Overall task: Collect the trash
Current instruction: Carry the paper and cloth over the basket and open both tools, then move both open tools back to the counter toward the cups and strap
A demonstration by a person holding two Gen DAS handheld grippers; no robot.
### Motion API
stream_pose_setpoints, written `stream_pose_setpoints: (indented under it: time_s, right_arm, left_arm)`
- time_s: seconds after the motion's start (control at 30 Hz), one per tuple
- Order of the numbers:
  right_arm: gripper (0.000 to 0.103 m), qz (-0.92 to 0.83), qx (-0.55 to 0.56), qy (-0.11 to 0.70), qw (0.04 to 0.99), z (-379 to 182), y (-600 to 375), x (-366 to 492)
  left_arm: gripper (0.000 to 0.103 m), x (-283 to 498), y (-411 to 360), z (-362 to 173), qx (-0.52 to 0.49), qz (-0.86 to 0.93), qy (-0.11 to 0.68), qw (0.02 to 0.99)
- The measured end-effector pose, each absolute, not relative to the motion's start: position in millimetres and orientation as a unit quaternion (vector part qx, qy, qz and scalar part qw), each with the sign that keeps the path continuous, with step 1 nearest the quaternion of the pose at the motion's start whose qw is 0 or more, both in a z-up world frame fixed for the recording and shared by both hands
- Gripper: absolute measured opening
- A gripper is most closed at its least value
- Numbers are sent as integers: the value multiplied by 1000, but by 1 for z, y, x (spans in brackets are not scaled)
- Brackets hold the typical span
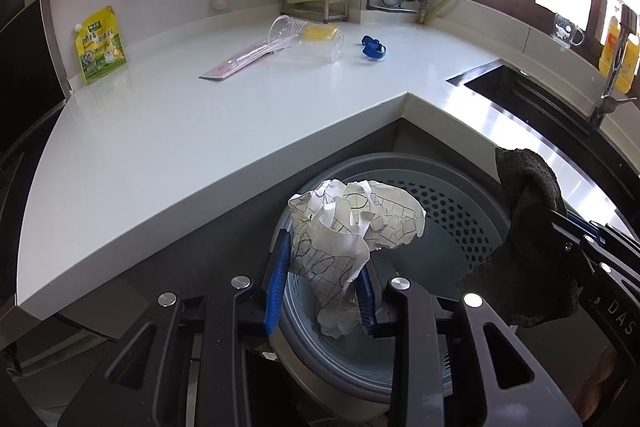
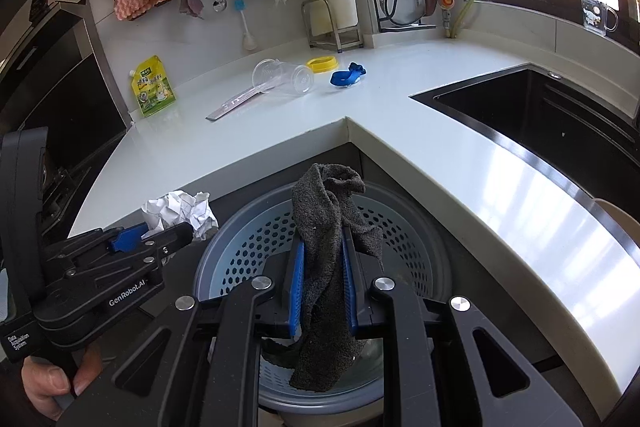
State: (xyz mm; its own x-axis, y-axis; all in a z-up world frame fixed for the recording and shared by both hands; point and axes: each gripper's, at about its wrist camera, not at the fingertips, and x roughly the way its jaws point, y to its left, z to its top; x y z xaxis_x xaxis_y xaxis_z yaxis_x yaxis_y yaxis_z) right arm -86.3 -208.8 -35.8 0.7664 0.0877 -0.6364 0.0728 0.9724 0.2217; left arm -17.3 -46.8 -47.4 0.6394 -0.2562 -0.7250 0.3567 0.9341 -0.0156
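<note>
We've got the left gripper (image 1: 322, 281) clamped on crumpled paper (image 1: 352, 223), right gripper (image 2: 322, 287) pinching the dark rag (image 2: 326, 247) above the bin (image 2: 416, 227); release off-centre and either could catch the rim.

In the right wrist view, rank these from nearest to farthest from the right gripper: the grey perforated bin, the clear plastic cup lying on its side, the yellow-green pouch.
1. Grey perforated bin, directly below the right gripper.
2. Clear plastic cup, lying mid-counter, ahead.
3. Yellow-green pouch, against the wall, far left; close to the cup's range, though.
</note>
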Motion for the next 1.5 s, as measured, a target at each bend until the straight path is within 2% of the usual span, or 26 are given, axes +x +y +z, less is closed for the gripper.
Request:
stream_pose_setpoints:
  time_s: [0.93,1.03,1.1,1.13,1.17,1.33,1.5]
  right_arm:
    - [17,12,123,404,906,-79,-206,-63]
    - [20,9,122,404,907,-79,-206,-63]
    - [26,6,124,401,908,-78,-208,-63]
    - [35,3,125,398,909,-78,-209,-64]
    - [39,1,127,394,910,-77,-210,-65]
    - [39,-3,129,393,910,-76,-212,-67]
    - [39,-2,128,393,911,-77,-211,-68]
  left_arm:
    - [33,-2,-55,-78,70,-169,432,883]
    - [36,-2,-53,-78,68,-168,432,883]
    - [46,-1,-51,-78,62,-167,433,884]
    - [48,-1,-50,-77,59,-166,432,884]
    - [50,0,-49,-77,57,-166,432,885]
    - [50,0,-48,-77,55,-165,434,884]
    - [56,-2,-47,-76,56,-163,430,886]
